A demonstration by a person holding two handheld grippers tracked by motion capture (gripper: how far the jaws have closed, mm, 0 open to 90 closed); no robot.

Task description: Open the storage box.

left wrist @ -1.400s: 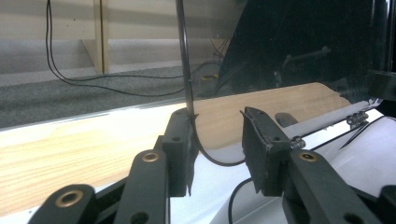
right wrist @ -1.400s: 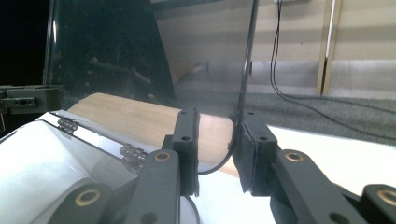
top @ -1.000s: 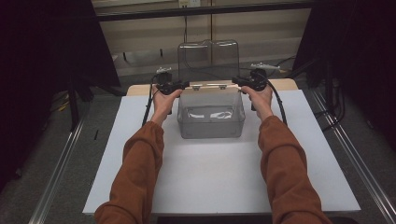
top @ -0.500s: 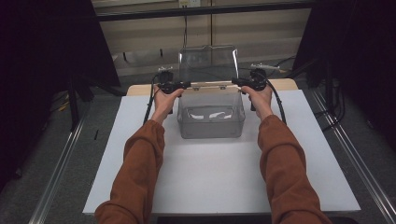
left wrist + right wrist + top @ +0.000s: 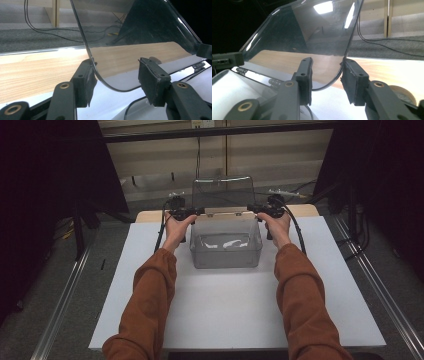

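Note:
A clear plastic box (image 5: 225,251) stands at the far middle of the white mat (image 5: 150,290), its hinged clear lid (image 5: 222,195) raised upright. My left gripper (image 5: 198,211) is at the lid's left lower corner and my right gripper (image 5: 253,210) at its right lower corner. In the left gripper view the lid (image 5: 140,32) has its rounded corner between the jaws of the left gripper (image 5: 116,72), resting by one pad (image 5: 86,80), clear of the other. In the right gripper view the lid (image 5: 307,32) edge lies against one pad (image 5: 352,80) of the right gripper (image 5: 325,75). Both pairs of jaws have just been opening.
A wooden tabletop (image 5: 145,216) shows beyond the mat's far edge. Metal rails (image 5: 65,300) run along both sides of the table. Cables trail from both grippers and lie on the floor behind. The near half of the mat lies between the person's sleeves.
The lid's top edge sits a little lower in the high view, as if tipped farther back. Both hands have kept their place at the lid's corners.

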